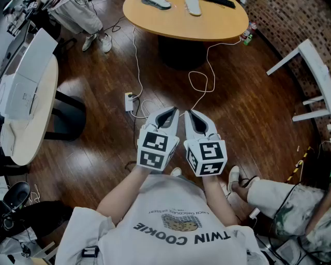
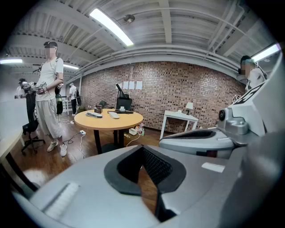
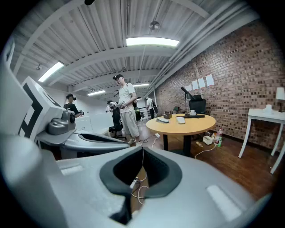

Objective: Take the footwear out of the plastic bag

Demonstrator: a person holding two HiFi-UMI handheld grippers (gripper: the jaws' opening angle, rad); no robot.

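Both the left hand-held gripper and the right hand-held gripper hover closed and empty over the floor, so the task looks unstarted, and the next move calls for reaching the round counter, where what seem to be shoes lie, with no bag discernible.

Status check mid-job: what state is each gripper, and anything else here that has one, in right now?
left gripper: shut, nothing held, over the floor.
right gripper: shut, nothing held, beside the left one.
power strip: flat on the floor, cables running from it.
white cable: slack, looped on the floor.
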